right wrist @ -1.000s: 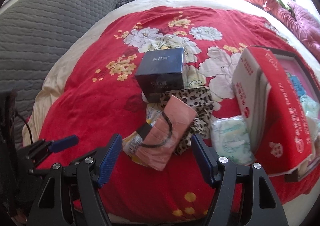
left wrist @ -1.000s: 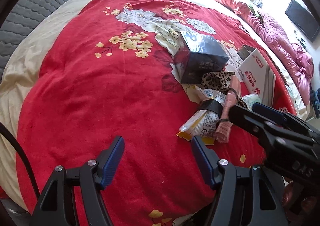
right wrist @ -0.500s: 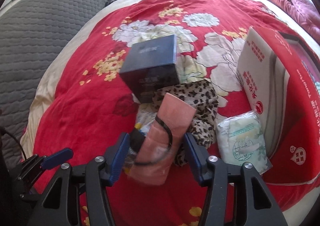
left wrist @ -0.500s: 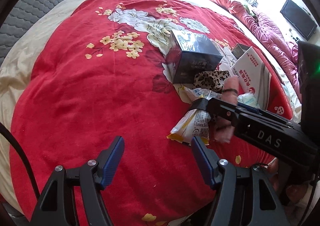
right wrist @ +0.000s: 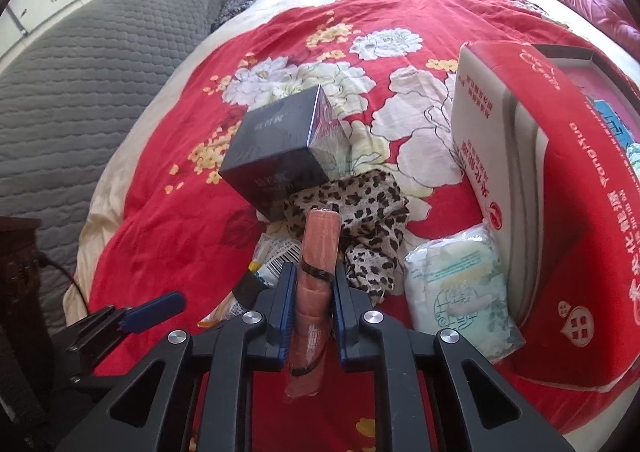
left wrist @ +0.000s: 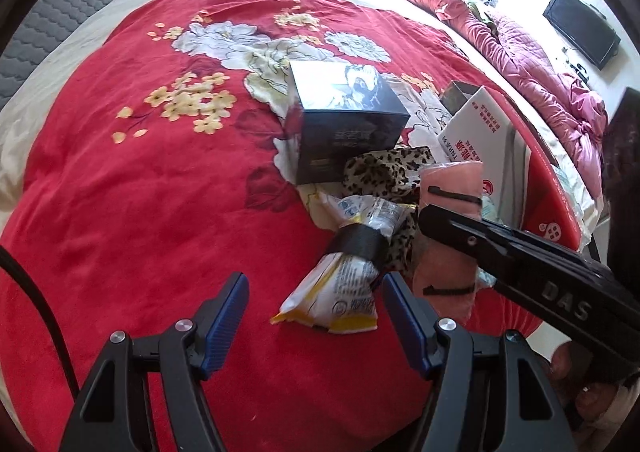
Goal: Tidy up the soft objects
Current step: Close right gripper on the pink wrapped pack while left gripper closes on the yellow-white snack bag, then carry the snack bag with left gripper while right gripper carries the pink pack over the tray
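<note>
A wide bed (right wrist: 132, 155) fills both views, spread with a red floral blanket (left wrist: 152, 179) over a cream sheet. At the middle of the frame a dark blue box (right wrist: 276, 155) sits on the blanket, with a leopard-print cloth (right wrist: 360, 203) bunched just below it. A banded snack packet (left wrist: 344, 284) lies lower down. At the right stands a red-and-white carton (right wrist: 560, 187), a pale green wrapped pack (right wrist: 460, 292) touching its lower left corner.
</note>
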Tool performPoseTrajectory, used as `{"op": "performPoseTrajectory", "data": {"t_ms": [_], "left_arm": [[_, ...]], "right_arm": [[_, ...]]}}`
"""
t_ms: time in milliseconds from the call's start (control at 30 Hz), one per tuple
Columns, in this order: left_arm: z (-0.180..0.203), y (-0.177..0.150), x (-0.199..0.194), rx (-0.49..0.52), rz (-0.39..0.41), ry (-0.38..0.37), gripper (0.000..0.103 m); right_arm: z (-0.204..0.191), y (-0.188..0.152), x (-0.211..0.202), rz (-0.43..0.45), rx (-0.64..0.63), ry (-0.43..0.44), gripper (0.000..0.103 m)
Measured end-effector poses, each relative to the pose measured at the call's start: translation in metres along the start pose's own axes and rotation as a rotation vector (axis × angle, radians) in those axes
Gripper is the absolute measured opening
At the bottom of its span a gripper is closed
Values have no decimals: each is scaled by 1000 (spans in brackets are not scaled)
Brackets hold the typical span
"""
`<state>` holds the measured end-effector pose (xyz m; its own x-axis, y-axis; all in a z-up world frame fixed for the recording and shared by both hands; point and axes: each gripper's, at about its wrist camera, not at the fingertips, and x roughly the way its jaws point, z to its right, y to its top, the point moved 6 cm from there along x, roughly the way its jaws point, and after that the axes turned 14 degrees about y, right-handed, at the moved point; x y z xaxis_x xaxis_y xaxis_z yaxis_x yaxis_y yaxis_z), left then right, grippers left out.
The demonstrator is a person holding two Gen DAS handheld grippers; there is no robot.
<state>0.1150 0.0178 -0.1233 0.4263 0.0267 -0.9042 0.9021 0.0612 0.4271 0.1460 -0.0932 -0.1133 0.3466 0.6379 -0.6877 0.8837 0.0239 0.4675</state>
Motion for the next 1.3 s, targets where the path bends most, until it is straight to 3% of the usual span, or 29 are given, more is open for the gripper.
{"op": "performPoseTrajectory", "data": {"t_ms": [267,400,467,567,800,1300], "left_arm": [[10,2,24,15,-47,0,68],[11,7,27,18,-22,12,68],[12,8,29,12,-19,-7,64],[14,11,30,-12,-30,-69,44],[16,11,30,-40,-41,-115,39],[-1,0,-6,-44,27,-29,37]], "right_arm": [[3,5,-19,34,-13,-17,16],[8,7,-23,40,-6,-18,16],[9,7,-25,44,-4,-16,16],[9,10,-28,56,0,-7,16],[9,14,-34,74,2,7,16],[-6,14,-38,76,-38,25,16]]}}
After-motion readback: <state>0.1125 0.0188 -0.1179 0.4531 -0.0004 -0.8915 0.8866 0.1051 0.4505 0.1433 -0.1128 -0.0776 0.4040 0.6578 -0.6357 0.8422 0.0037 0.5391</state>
